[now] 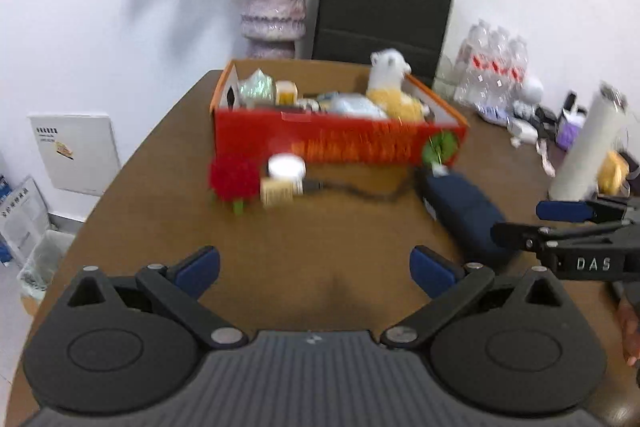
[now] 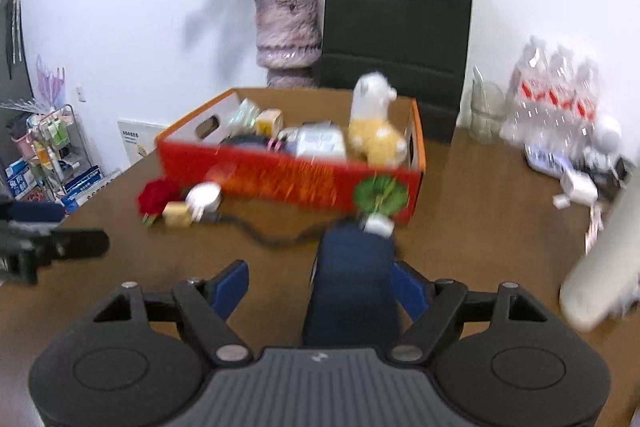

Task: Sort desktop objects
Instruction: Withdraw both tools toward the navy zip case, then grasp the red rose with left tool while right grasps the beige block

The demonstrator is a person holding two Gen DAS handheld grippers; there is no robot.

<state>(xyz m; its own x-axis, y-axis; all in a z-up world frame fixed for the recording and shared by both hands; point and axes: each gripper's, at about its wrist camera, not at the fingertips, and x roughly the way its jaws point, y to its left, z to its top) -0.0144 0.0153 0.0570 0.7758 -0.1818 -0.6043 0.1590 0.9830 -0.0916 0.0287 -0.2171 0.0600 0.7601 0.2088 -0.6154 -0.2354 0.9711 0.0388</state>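
Observation:
A red cardboard box point(image 1: 340, 143) point(image 2: 288, 183) on the brown table holds a plush alpaca point(image 1: 390, 87) point(image 2: 374, 123) and several small items. In front of it lie a red fabric rose point(image 1: 234, 179) point(image 2: 158, 197), a white round jar point(image 1: 286, 167) point(image 2: 204, 197), a small tan box point(image 1: 276, 193) point(image 2: 176, 214), a black cable point(image 1: 360, 193) point(image 2: 272, 237) and a dark blue pouch point(image 1: 464, 215) point(image 2: 352, 287). My left gripper point(image 1: 315, 269) is open and empty over bare table. My right gripper point(image 2: 320, 287) point(image 1: 532, 223) is open, with the pouch lying between its fingers.
A vase of dried flowers point(image 1: 276, 11) point(image 2: 288, 35) and a black paper bag point(image 1: 384, 3) point(image 2: 396, 27) stand behind the box. A pack of water bottles point(image 1: 496, 63) point(image 2: 556, 95), a white cylinder point(image 1: 588, 143) point(image 2: 604, 267) and small clutter are at the right.

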